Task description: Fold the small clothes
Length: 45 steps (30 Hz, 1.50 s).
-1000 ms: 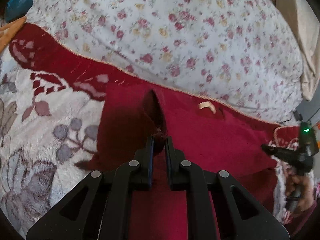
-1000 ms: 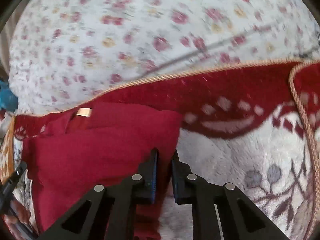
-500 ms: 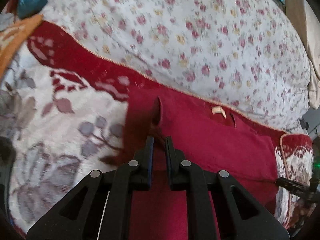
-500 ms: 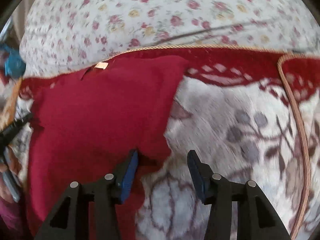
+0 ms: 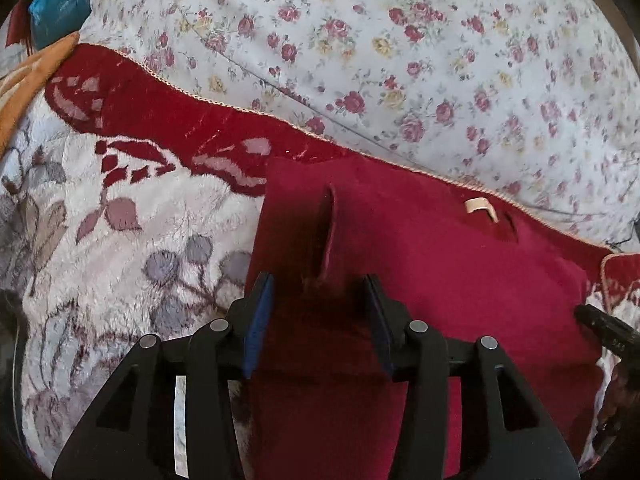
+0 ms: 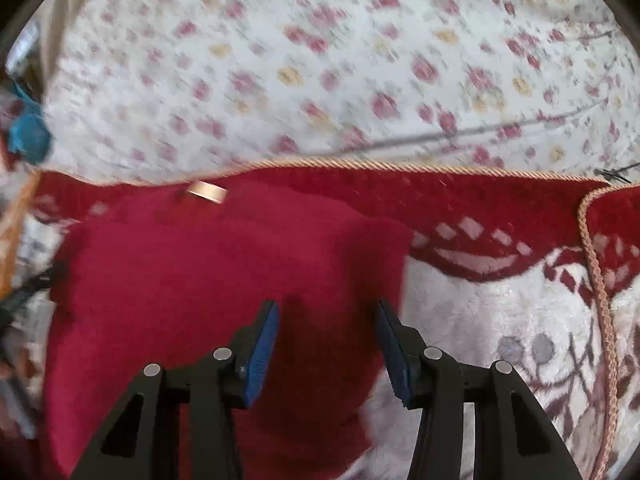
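Left gripper [image 5: 318,294]: we find its jaws spread and opening, blue pads clear of the cloth on both sides; a raised pinch-ridge of the red garment [image 5: 400,264] stands between them, untouched by either pad.

Right gripper [image 6: 326,322]: we find its jaws spread apart, nothing pinched; they hang above the right-hand part of the red garment [image 6: 208,280], the right jaw close to the garment's right edge. This view is blurred, so we cannot tell how near the pads are to the cloth.

Red garment: we record it lying flat and spread on the fleece blanket [image 5: 120,240], its far edge just beside the blanket's corded border. One upright crease rises from it just beyond the left jaws.

Garment label [image 5: 478,206]: a small tan tab, near the garment's far edge; in the right wrist view the tab [image 6: 208,191] sits at the same far edge.

Fleece blanket: white with grey leaf pattern and a dark red band; it shows on either side of the garment, and the band runs behind the garment.

Floral sheet [image 5: 400,60]: beyond the garment, past the corded border.

Blue item [image 5: 56,4]: well apart from the garment, far left corner; we cannot identify it.
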Available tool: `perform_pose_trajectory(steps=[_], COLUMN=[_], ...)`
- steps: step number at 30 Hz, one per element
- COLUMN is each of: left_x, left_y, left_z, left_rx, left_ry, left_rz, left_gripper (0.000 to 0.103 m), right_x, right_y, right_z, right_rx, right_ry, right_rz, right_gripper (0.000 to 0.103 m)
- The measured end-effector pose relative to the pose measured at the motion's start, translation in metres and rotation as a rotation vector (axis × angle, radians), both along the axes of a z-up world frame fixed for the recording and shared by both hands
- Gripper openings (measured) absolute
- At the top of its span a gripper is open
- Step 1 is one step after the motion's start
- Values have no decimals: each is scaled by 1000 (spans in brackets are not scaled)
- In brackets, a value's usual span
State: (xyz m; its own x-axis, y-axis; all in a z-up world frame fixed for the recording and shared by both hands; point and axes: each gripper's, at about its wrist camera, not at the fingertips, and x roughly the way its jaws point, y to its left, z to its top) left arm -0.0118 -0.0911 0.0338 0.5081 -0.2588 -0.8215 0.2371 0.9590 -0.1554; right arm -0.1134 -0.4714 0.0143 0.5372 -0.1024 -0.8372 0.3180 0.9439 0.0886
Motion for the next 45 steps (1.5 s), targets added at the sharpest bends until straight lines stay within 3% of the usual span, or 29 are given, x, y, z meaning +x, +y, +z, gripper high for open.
perform_pose_trajectory(steps=[4, 11, 16, 19, 22, 26, 31, 33, 34, 37, 41, 43, 44, 45], left_x=[-4, -5, -5, -9, -17, -38, -74, -90, -96, -116, -138, -147, -153, -159], left_y=[-4, -2, -2, 1, 4, 4, 14, 18, 20, 29, 39, 41, 42, 43], left_z=[0, 0, 0, 2, 10, 19, 19, 20, 21, 30, 43, 45, 46, 46], left_rx=[38, 30, 30, 18, 16, 41, 12, 37, 41, 45, 19, 35, 48, 61], left_ry=[-28, -27, -31, -27, -25, -28, 21, 29, 28, 13, 12, 7, 2, -4], left_rz=[-9, -5, -7, -6, -18, -53, -60, -70, -73, -79, -99, -110, -113, -117], left_gripper=[46, 46, 46, 46, 46, 46, 46, 46, 46, 46, 46, 46, 46, 46], right_x=[-6, -40, -51, -63, -83, -110, -88, -76, -69, -68, -82, -97, -108, -117], right_y=[-24, 14, 27, 14, 11, -8, -5, 0, 5, 9, 4, 1, 3, 6], right_z=[-11, 30, 4, 8, 21, 25, 20, 7, 1, 3, 12, 19, 24, 27], right_rx=[127, 76, 17, 103, 67, 267, 294, 327, 275, 172, 181, 225, 245, 259], right_ry=[-17, -28, 96, 88, 42, -72, -96, -72, -38, -39, -57, -57, -60, -63], right_rz=[-51, 32, 64, 16, -43, -115, -90, -63, -49, -42, -95, -122, -115, -104], right_gripper=[55, 55, 53, 53, 53, 53, 53, 47, 35, 30, 30, 30, 35, 50])
